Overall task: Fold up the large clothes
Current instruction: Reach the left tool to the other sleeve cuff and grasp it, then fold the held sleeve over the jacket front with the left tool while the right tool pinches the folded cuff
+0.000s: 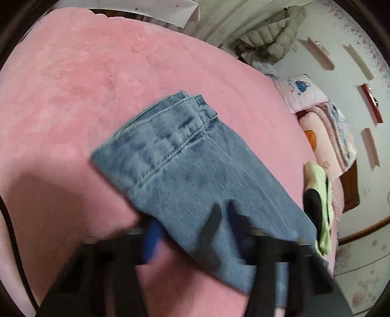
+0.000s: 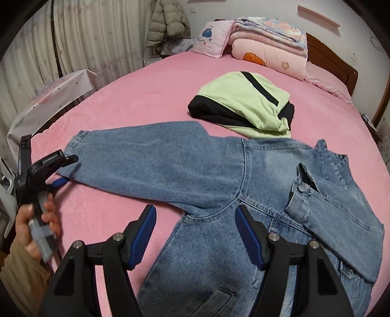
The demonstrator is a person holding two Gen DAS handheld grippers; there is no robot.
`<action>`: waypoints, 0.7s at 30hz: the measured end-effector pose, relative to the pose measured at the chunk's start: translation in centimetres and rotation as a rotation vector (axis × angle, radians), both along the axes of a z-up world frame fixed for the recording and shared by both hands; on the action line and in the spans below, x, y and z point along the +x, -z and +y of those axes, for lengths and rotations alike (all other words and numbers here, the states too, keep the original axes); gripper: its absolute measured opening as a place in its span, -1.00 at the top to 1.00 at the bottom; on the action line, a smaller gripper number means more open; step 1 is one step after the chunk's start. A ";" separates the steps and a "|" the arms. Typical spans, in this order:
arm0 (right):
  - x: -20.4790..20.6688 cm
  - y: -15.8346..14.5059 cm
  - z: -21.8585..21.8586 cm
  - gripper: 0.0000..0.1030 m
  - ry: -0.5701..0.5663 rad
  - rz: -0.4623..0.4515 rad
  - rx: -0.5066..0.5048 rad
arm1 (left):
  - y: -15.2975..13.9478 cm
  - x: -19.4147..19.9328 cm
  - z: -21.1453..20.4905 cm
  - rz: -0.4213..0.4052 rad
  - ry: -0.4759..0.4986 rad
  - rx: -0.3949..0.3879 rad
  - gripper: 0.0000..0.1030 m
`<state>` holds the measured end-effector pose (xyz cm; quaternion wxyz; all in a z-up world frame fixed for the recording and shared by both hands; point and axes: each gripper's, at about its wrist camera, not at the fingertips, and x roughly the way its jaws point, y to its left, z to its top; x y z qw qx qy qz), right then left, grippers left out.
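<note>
With the left gripper (image 2: 69,162) clenched on the denim jacket's (image 2: 219,175) sleeve cuff (image 2: 75,143) at nine o'clock (right gripper (image 2: 195,234) hovering released), the person should carry it flat across the body.

Stacked pink quilts (image 2: 270,46) and a pillow (image 2: 212,39) at the headboard (image 2: 334,63); puffer coat (image 2: 168,22) by curtains (image 2: 97,36).

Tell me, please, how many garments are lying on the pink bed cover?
2: the denim jacket spread in front of the grippers, and the folded green and black garment just beyond it. Stacked bedding at the headboard could hide more.
</note>
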<state>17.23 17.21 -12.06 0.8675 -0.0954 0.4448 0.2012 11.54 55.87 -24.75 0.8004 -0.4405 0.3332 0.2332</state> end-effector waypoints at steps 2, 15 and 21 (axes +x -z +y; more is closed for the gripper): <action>0.4 0.3 -0.5 -0.31 0.013 0.011 0.008 | 0.0 1.2 0.2 0.018 0.009 -0.004 0.88; 0.6 -0.9 -11.7 -0.31 0.223 0.020 0.081 | -17.1 7.4 -17.0 -0.312 0.358 0.183 0.91; -0.7 -1.6 -20.8 -0.31 0.400 -0.005 0.123 | -18.1 11.4 -32.3 -0.307 0.682 0.216 0.88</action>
